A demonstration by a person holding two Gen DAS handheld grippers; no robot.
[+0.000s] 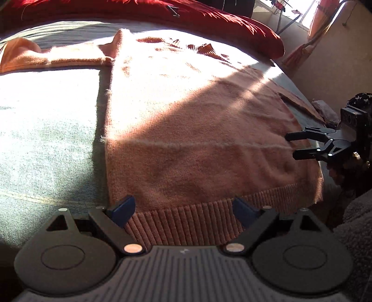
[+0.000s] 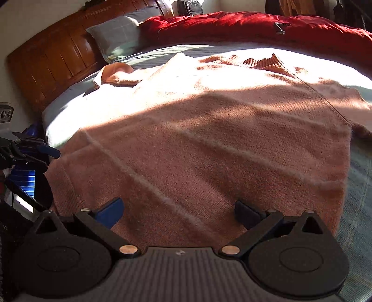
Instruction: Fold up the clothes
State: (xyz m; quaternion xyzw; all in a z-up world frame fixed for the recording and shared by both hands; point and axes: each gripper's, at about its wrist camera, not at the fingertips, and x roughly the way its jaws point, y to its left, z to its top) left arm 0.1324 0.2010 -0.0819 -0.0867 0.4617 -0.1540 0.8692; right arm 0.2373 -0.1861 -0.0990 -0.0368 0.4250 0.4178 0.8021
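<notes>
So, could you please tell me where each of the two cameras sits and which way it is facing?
Left wrist: sits on the left hand-held gripper, angled down at the sweater from its ribbed hem; own open fingers show, and the right hand-held gripper at the right edge.
Right wrist: sits on the right hand-held gripper, angled down over the sweater towards the headboard; own open fingers show, and the left hand-held gripper at the left edge.
Shared: the sweater, green sheet, red duvet.

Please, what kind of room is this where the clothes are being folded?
Most likely a bedroom. A fuzzy salmon-pink knitted sweater lies spread on a bed with a pale green sheet, a carved brown wooden headboard, a grey pillow and a crumpled red duvet.
</notes>
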